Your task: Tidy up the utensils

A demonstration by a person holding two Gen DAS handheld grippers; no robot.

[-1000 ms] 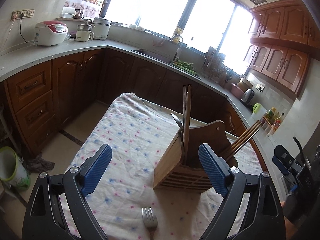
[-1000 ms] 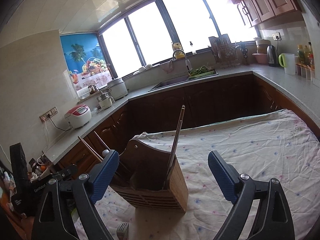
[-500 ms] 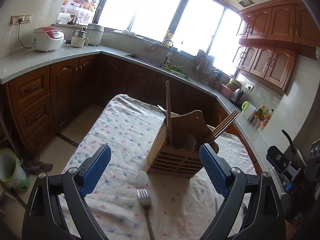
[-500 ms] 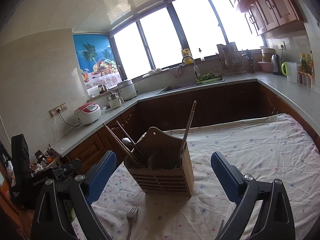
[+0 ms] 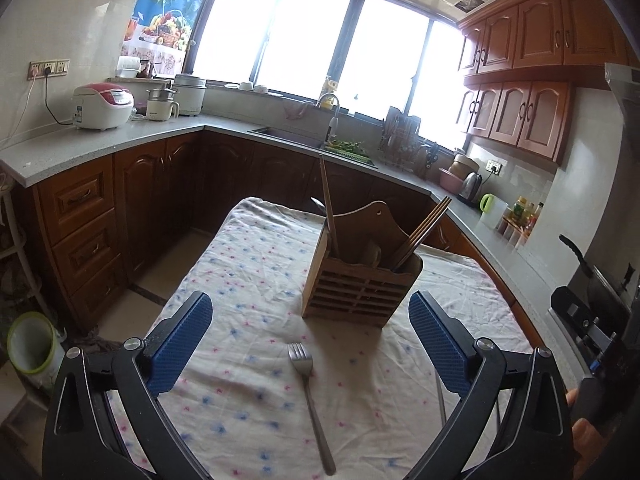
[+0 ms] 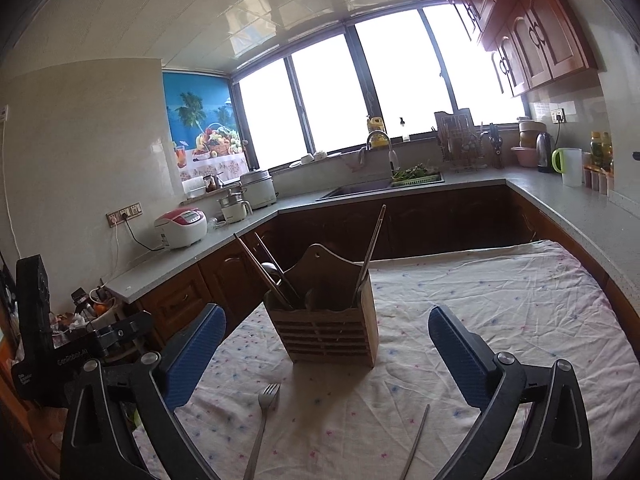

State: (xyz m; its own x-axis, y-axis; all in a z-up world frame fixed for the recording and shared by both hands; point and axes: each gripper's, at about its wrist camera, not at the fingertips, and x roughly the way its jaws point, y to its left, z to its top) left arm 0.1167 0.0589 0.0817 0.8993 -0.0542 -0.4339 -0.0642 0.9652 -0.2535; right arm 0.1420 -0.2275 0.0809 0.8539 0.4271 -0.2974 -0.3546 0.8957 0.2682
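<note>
A wooden utensil holder stands on the cloth-covered table, with chopsticks and a spoon leaning in it. A metal fork lies on the cloth in front of the holder. A thin metal utensil lies to the fork's right. My left gripper is open and empty above the fork. My right gripper is open and empty, short of the holder.
Grey counters with brown cabinets wrap around the table. A rice cooker, pots, a sink, a dish rack and a kettle stand on them. A green bin stands on the floor at left.
Both grippers have pulled back from the holder, which now looks smaller and farther. The whole fork and the thin utensil have come into view. Both grippers stayed open.
</note>
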